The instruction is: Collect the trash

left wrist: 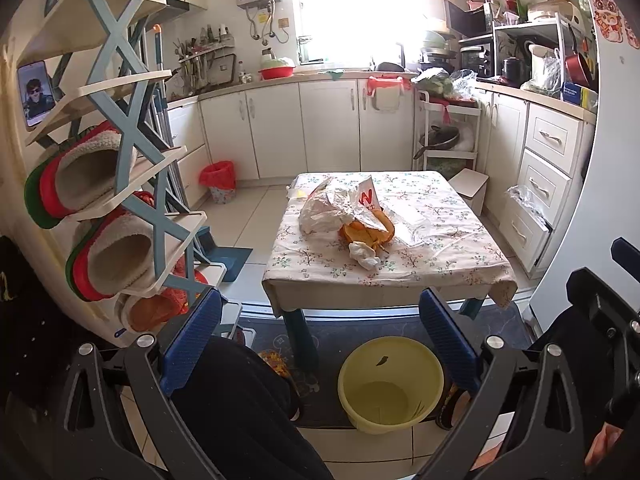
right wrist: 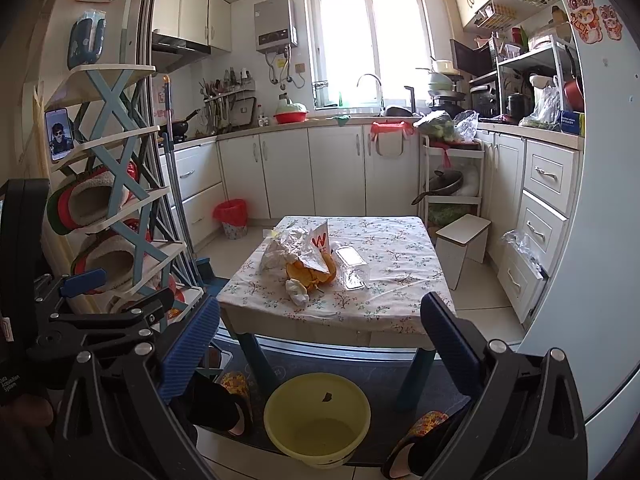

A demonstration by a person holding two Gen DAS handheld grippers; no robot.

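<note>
Nothing held yet. Left gripper [left wrist: 320,340] spread wide and empty, right gripper [right wrist: 320,344] likewise wide and empty, both well back from the table [right wrist: 400,304] and level with its near edge.

Trash heaped mid-table, slightly toward 10 o'clock of centre: crumpled bag [right wrist: 280,254] at 10 o'clock of the heap, paper wrapper [right wrist: 320,246] with a red mark standing on top, orange peel [right wrist: 310,274] at the core, wadded tissue [right wrist: 297,291] at 6 o'clock touching the peel, clear plastic box [right wrist: 351,268] lying at 3 o'clock just beside the peel.

Yellow bin [right wrist: 316,420] on the floor at 6 o'clock of the table, mouth up, almost bare inside save a small dark scrap on its wall.

Likely all light. Tissue and bag soft, crushable, best pinched at a raised fold. Peel limp and probably slippery or moist, apt to break apart; better taken by a thick curled edge. Plastic box thin, springy, slick; safest gripped across a narrow rim, gently, lest it pop free. Wrapper stiffish, easy by its upright corner.
</note>
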